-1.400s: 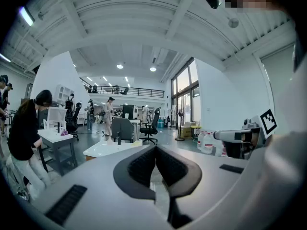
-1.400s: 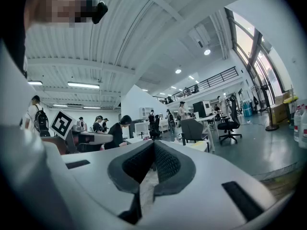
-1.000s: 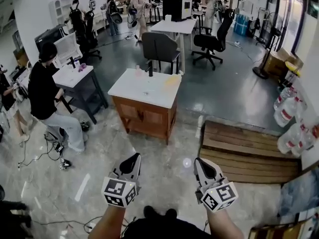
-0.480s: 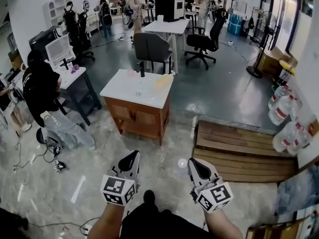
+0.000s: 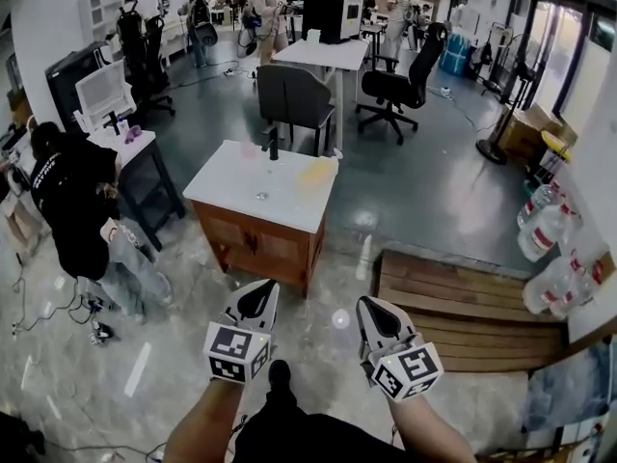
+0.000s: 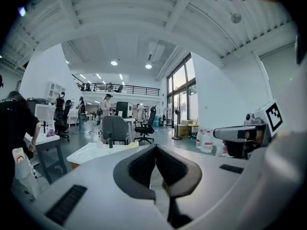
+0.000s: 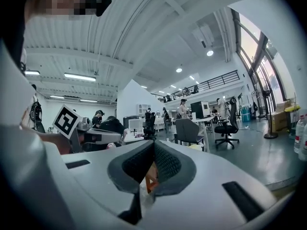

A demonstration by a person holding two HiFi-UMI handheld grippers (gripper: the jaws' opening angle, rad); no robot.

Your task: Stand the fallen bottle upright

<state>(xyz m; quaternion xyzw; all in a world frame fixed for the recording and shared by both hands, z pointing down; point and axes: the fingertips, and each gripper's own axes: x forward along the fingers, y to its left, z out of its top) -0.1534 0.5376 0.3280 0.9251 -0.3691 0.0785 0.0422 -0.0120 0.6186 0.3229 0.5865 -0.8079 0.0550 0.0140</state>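
Note:
A white-topped wooden table (image 5: 227,186) stands a few steps ahead on the floor. On its far edge a dark bottle (image 5: 273,144) stands upright, with a pale pinkish one (image 5: 250,149) beside it. A yellowish item (image 5: 315,175) lies flat on the right part of the top, too small to make out. Both grippers are held low over the floor, well short of the table. My left gripper (image 5: 260,298) is shut and empty, and so is my right gripper (image 5: 369,313). The table (image 6: 91,152) and dark bottle (image 6: 110,140) also show past the shut left gripper (image 6: 154,148). The right gripper (image 7: 153,145) points the same way.
A seated person in black (image 5: 72,196) is at a small desk left of the table. A wooden pallet (image 5: 463,292) lies on the floor to the right, with large water jugs (image 5: 545,215) beyond it. A grey chair (image 5: 287,95) and other desks stand behind.
The whole view has moved forward, so the table is nearer and lower in the picture. Both grippers travelled with it, still shut and side by side.

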